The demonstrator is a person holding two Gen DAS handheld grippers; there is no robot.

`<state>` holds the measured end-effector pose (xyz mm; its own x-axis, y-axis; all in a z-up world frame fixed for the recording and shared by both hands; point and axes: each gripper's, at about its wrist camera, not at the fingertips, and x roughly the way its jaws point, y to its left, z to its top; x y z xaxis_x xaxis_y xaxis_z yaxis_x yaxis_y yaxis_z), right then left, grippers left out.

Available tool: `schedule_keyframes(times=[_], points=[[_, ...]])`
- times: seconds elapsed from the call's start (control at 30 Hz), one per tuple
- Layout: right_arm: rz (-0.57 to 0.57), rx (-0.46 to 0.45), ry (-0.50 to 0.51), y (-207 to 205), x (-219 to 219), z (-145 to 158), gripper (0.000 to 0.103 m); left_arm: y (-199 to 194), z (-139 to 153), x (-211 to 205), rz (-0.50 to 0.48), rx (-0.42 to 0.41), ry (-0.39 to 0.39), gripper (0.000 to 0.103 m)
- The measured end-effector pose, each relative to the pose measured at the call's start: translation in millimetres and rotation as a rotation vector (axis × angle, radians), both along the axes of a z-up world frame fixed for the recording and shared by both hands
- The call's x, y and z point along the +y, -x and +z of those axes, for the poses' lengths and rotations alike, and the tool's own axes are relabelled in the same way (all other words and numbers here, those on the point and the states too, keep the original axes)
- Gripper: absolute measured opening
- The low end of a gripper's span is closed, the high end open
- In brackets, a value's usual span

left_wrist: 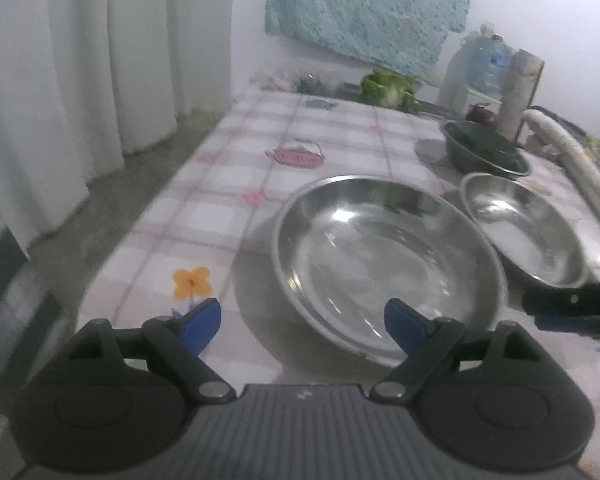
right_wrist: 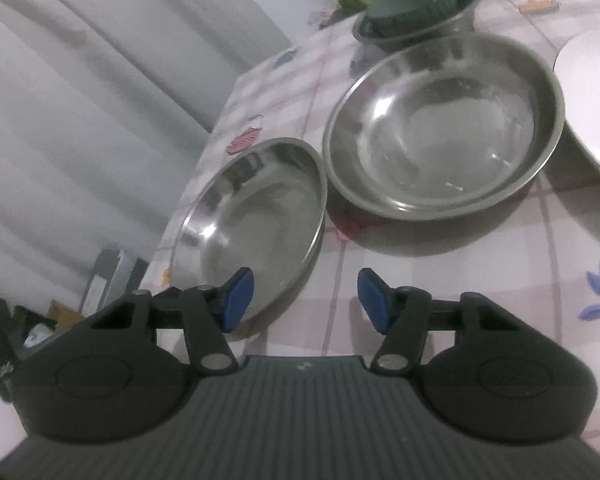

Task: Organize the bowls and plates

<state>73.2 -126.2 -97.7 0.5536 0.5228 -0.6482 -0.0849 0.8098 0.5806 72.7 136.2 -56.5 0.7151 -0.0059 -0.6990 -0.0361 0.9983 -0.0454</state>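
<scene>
A wide steel plate [left_wrist: 384, 256] lies on the checked tablecloth just ahead of my open, empty left gripper [left_wrist: 302, 322]. A steel bowl [left_wrist: 528, 232] sits to its right, and a smaller steel bowl holding a dark green lid [left_wrist: 482, 148] stands behind. In the right wrist view the steel plate [right_wrist: 256, 216] is at left, the steel bowl [right_wrist: 444, 128] is ahead, the lidded bowl [right_wrist: 416, 8] is beyond, and a white plate [right_wrist: 596, 96] is at the right edge. My right gripper [right_wrist: 302, 300] is open and empty above the cloth, near the plate's rim.
Lettuce [left_wrist: 388, 88], a water jug [left_wrist: 484, 64] and a rolled white cloth [left_wrist: 568, 160] stand at the table's far side. White curtains [left_wrist: 80, 80] hang left of the table, over a grey floor. The right gripper's body [left_wrist: 576, 308] shows at the left view's right edge.
</scene>
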Motion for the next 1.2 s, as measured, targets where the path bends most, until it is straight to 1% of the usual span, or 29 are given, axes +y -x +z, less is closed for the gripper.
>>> schedule_keyframes(times=[0.03,0.07,0.1,0.13,0.2,0.27,0.33,0.4,0.47,0.5,0.53,0.57,0.63,0.67,0.83,1.07,1.2], points=[[-0.006,0.001,0.005,-2,3,-2,0.054,-3,-1,-1,0.002,-0.014,-0.018,0.090],[-0.010,-0.006,0.012,-5,7,-4,0.054,-6,-3,-2,0.006,-0.021,-0.034,0.086],[-0.014,-0.012,0.025,-6,10,-6,0.051,-11,-5,-3,0.011,-0.021,-0.055,0.081],[-0.018,-0.015,0.042,-8,13,-8,0.046,-15,-8,-3,0.012,-0.019,-0.073,0.078],[-0.029,-0.021,0.071,-12,18,-12,0.039,-23,-13,-5,0.016,-0.004,-0.103,0.069],[-0.038,-0.029,0.084,-17,21,-15,0.036,-30,-18,-6,0.015,0.020,-0.117,0.066],[-0.039,-0.039,0.094,-20,25,-16,0.030,-34,-21,-5,0.012,0.036,-0.119,0.060],[-0.034,-0.054,0.117,-23,29,-15,0.025,-37,-23,-5,0.009,0.049,-0.109,0.045],[-0.026,-0.061,0.128,-28,33,-15,0.020,-39,-24,-4,0.005,0.064,-0.091,0.037],[-0.023,-0.062,0.129,-30,34,-15,0.017,-40,-24,-3,0.001,0.068,-0.077,0.030],[-0.019,-0.062,0.128,-32,34,-16,0.013,-40,-23,-4,-0.008,0.073,-0.069,0.026],[-0.011,-0.065,0.124,-34,35,-16,0.012,-40,-22,-5,-0.014,0.078,-0.071,0.023],[0.003,-0.072,0.145,-33,37,-13,0.012,-39,-20,-8,-0.019,0.085,-0.091,0.023],[0.008,-0.075,0.150,-32,38,-12,0.012,-38,-20,-8,-0.022,0.088,-0.088,0.023],[0.030,-0.065,0.146,-22,32,-7,0.012,-28,-16,-5,-0.038,0.114,-0.042,0.021],[0.080,-0.044,0.122,6,18,-5,0.013,5,-6,-3,-0.075,0.132,0.008,0.021],[0.099,-0.030,0.108,24,10,-6,0.014,27,-1,-8,-0.103,0.134,0.004,0.021]])
